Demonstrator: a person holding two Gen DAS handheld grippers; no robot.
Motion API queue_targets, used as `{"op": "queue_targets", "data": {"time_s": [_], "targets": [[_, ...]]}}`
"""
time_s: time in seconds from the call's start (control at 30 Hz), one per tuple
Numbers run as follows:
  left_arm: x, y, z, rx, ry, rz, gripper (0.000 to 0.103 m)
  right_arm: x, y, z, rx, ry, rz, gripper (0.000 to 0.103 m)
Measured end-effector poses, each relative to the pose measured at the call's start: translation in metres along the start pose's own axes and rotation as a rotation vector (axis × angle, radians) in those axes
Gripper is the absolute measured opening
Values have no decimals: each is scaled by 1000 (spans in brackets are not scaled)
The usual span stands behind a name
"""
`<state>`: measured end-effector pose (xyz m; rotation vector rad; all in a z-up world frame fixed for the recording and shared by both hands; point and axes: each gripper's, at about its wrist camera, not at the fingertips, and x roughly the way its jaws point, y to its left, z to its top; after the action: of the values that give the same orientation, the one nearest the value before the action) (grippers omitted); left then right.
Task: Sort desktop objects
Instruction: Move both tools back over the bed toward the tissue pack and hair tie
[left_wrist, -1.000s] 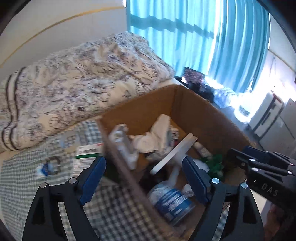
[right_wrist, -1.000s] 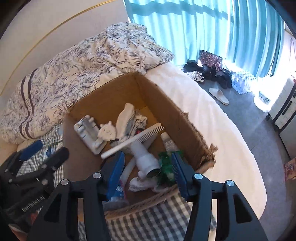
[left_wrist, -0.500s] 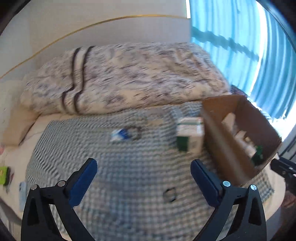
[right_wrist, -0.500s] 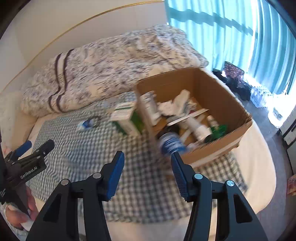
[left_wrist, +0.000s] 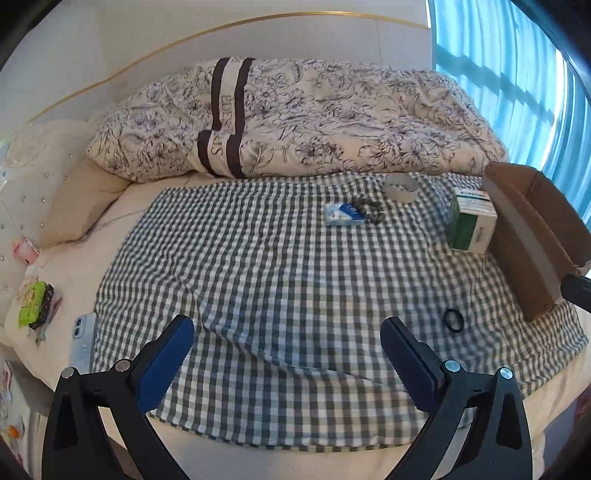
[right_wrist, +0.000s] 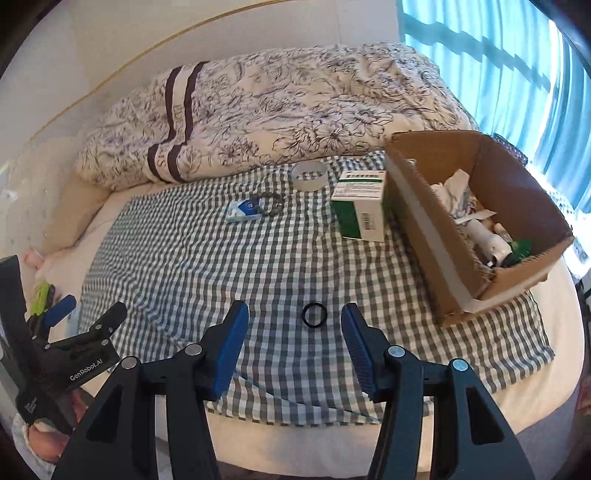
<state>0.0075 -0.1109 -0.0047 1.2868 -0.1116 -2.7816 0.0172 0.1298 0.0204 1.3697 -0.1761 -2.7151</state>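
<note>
Grippers left (left_wrist: 284, 354) and right (right_wrist: 293, 339) hover, jaws spread and empty, over checked cloth (right_wrist: 221, 258); black ring (right_wrist: 314, 315) lies just beyond the right jaws, cardboard box (right_wrist: 524, 173) alongside.

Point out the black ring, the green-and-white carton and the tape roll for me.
black ring (right_wrist: 314, 315): right wrist view, on its band.
green-and-white carton (right_wrist: 360, 206): right wrist view, front face.
tape roll (left_wrist: 401, 187): left wrist view, outer wall.
</note>
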Motion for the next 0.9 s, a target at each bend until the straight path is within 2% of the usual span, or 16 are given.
{"op": "queue_targets", "data": {"time_s": [0.23,0.47,0.7,0.73,0.77,0.83,0.9], "targets": [[46,-1,16,-30,29,-27,103,64,-7,-2,9,113,9,53],[115,-31,47,-11,62,-31,103,155,-32,-6,48,258,18,53],[186,-57,85,-57,91,-70,103,215,-39,-4,41,366,71,53],[198,-59,91,-76,95,-80,103,222,-35,-6,38,381,79,53],[207,-60,95,-91,101,-92,103,229,-30,-9,24,391,79,61],[225,-63,102,-119,114,-111,103,237,-20,-14,-26,389,55,68],[241,-63,105,-135,117,-118,103,237,-14,-18,-73,381,30,68]]}}
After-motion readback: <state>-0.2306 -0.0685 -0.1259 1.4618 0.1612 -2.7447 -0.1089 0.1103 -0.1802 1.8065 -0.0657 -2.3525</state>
